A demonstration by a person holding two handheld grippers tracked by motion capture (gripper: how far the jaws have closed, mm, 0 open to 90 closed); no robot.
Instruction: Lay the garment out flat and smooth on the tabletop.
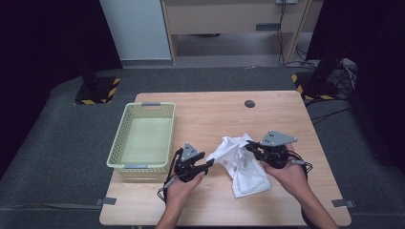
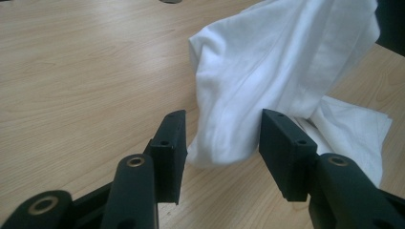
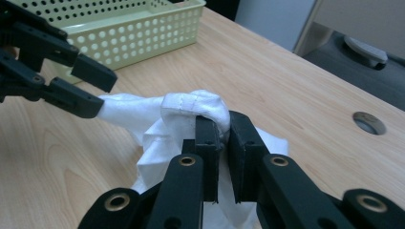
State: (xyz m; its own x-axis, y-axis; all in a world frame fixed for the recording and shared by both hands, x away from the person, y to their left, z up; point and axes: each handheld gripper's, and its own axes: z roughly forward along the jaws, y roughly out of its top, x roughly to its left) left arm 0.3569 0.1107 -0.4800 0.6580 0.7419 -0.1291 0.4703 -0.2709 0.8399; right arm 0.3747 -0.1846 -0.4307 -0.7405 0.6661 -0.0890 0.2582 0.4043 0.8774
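A crumpled white cloth (image 1: 240,164) lies on the near right part of a wooden table (image 1: 210,114), partly lifted off the surface at its upper end and spreading flat toward the person's side. In the right gripper view the right gripper (image 3: 220,129) has its jaws nearly together on a bunched, hemmed fold of the cloth (image 3: 191,107), the pads pressing the fabric from both sides and the rest of the cloth hanging below. In the high view this gripper (image 1: 252,147) sits at the cloth's right edge, carried by the person's right hand (image 1: 286,172). The left gripper (image 2: 222,133) has its jaws partly apart, with a hanging lobe of the cloth (image 2: 267,71) between them; the fabric appears to brush the right-hand pad, though contact cannot be judged with certainty, and the other pad stands clear of it. In the high view the left gripper (image 1: 210,163) meets the cloth's left edge, held by the left hand (image 1: 184,183). A pale green perforated basket (image 1: 123,138) stands on the table to the left, just beside the left gripper. A small dark round fitting (image 1: 249,103) is set in the table's far part, well apart from the cloth.
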